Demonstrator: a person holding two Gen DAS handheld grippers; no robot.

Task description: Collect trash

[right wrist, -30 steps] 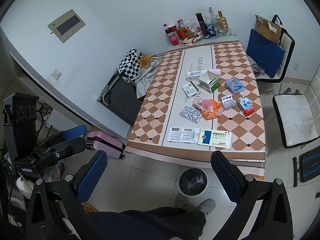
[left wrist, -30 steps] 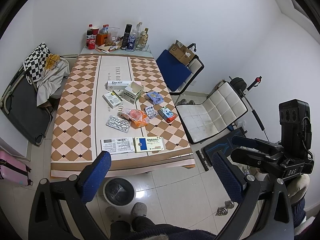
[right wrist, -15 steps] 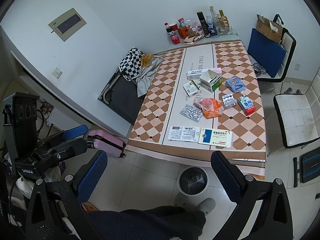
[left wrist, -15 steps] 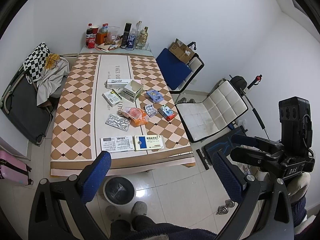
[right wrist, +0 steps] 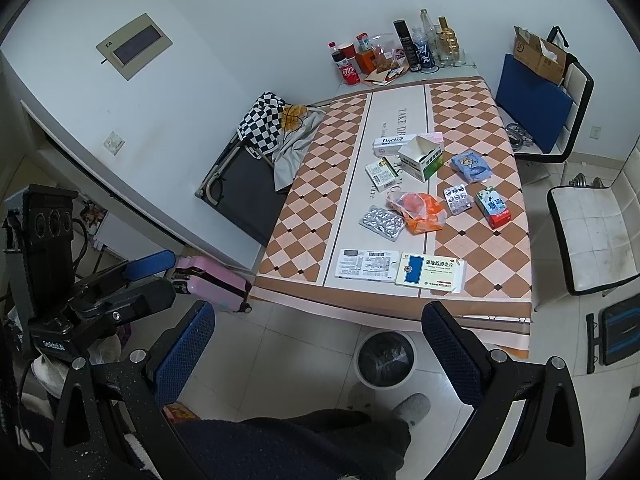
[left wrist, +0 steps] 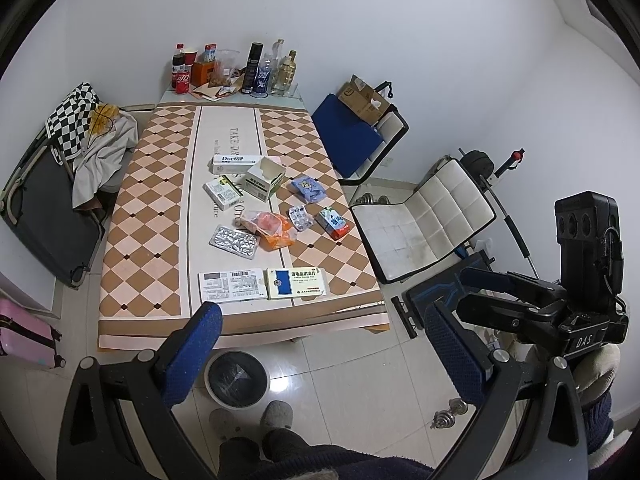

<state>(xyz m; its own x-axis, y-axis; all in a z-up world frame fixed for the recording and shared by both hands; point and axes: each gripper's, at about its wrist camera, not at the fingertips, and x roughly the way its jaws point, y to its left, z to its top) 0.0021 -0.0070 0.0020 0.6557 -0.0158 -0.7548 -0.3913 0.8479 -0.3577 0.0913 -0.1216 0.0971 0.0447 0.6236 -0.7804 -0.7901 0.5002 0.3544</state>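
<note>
White walls (left wrist: 400,20) enclose a pale tiled floor (left wrist: 352,380). A table (left wrist: 148,208) in a checked cloth stands centrally; at three o'clock a white padded chair (left wrist: 424,224), at one o'clock a blue-cushioned chair (left wrist: 348,136), at nine o'clock a dark folding cot (left wrist: 44,200).

Bottles (left wrist: 260,68) & red cola can (left wrist: 183,82) crowd the far table end by the wall. Checkered cloth (left wrist: 74,120) over a dark folding cot (left wrist: 48,204) at left. Pink suitcase (right wrist: 214,282) on the floor. Blue-cushioned chair (left wrist: 348,136) w/ cardboard box (left wrist: 362,96); white padded chair (left wrist: 424,220) beside it
</note>
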